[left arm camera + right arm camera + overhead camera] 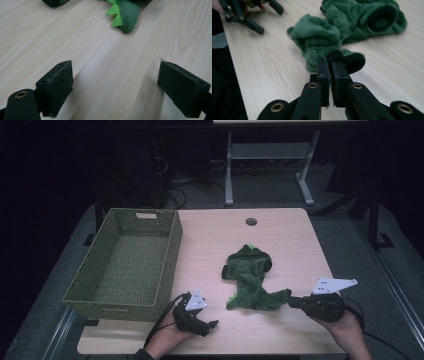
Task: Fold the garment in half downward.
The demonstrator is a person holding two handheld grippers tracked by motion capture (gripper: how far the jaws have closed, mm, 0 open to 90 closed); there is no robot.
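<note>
Green plush garment [248, 277], a small fleece costume with bright felt spikes, lies crumpled on the wooden table [210, 232], near its middle and to the right of the woven basket [125, 265]. Right gripper [296, 301]: jaws pinched nearly together on the black ribbed cuff [347, 60] at the garment's near end, a firm edge that should let the soft fabric be lifted without slipping. Left gripper [210, 325]: jaws spread wide and empty over bare wood, just short of the spiked edge [117, 15], seemingly waiting to take a second hold. The basket, open and empty, looks like the likely destination.
</note>
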